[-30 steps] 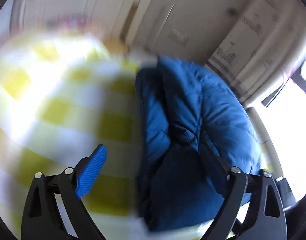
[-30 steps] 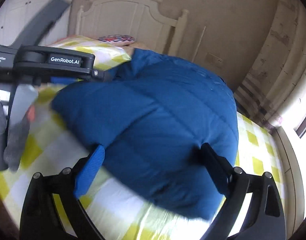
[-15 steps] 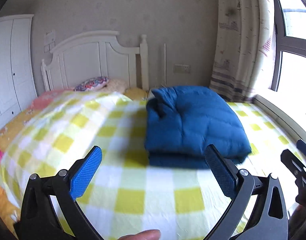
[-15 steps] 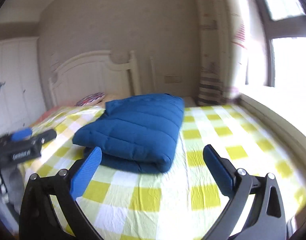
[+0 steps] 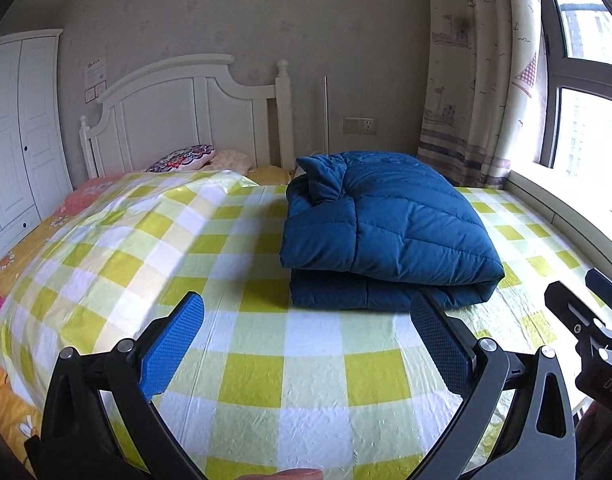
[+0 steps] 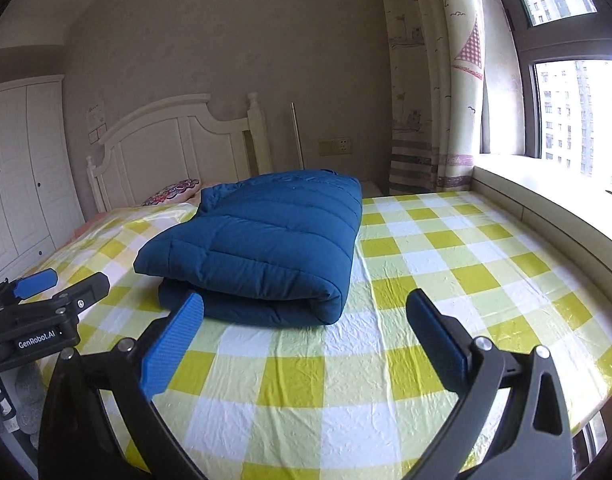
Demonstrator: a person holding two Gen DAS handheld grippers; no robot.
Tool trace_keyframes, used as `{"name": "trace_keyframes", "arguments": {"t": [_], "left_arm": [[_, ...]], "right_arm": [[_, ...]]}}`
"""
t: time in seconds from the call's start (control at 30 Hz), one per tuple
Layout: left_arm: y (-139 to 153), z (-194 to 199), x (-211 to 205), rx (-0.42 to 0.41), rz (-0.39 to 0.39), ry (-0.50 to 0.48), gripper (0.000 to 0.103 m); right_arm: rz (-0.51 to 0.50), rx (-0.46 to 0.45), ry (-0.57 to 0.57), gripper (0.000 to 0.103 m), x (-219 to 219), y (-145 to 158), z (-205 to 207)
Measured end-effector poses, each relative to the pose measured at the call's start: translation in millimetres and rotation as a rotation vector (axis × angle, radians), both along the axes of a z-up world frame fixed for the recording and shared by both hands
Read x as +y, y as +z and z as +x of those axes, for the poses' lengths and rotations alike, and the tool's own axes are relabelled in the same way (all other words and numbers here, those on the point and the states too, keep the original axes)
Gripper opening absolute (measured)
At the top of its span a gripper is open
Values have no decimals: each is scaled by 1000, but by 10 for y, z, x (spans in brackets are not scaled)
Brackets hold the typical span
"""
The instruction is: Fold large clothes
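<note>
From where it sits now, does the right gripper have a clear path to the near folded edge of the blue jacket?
Probably yes. The right gripper is open and empty, and only bare checked sheet lies between it and the blue jacket. The left gripper is off to the side.

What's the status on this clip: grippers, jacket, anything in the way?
Left hand-held gripper open, empty. Right hand-held gripper open, empty. Blue jacket folded, lying on the checked bedsheet, clear of both. Nothing in the way.
</note>
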State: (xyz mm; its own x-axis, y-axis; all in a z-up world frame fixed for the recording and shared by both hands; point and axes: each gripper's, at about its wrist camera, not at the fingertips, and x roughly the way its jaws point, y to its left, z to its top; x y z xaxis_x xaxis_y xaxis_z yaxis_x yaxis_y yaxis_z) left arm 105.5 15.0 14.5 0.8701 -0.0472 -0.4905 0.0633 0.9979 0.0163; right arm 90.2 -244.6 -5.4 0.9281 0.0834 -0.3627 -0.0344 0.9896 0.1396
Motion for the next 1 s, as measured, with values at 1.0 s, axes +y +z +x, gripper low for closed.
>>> {"name": "trace_keyframes", "arguments": {"t": [1.0], "left_arm": [[-102, -106, 21, -14, 28, 13, 99]], "right_arm": [[1, -9, 4, 101, 93, -2, -6]]}}
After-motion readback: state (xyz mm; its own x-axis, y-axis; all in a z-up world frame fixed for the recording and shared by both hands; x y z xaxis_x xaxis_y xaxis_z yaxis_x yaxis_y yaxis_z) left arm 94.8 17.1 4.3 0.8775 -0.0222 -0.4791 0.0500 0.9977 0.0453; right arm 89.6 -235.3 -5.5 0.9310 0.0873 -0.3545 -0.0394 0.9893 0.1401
